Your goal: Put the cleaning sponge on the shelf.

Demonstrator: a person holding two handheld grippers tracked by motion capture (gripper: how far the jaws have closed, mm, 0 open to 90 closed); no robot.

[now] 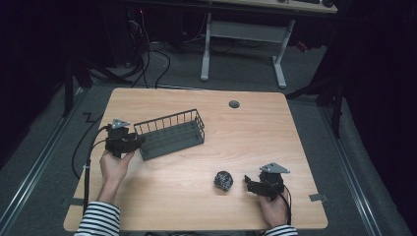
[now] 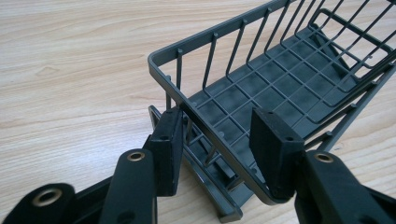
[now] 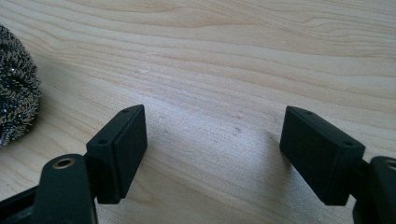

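Note:
A dark grey wire basket [image 1: 169,135] lies left of the table's middle, turned at a slant. My left gripper [image 1: 135,142] is at its near left end. In the left gripper view the jaws [image 2: 219,126] straddle the short end wall of the basket [image 2: 210,37], one pad outside and one inside, both touching the rim. A ball of steel wool [image 1: 223,180] rests on the wood at the front right. My right gripper [image 1: 250,184] stands just right of it, open, with bare wood between its pads [image 3: 212,121]. The steel wool [image 3: 14,107] sits at that view's left edge.
A grey cable grommet [image 1: 234,104] is set in the tabletop near the far edge. Beyond the table, a white desk frame [image 1: 243,34] and loose cables [image 1: 147,59] lie on the floor. A cable trails off the table's left side from my left gripper.

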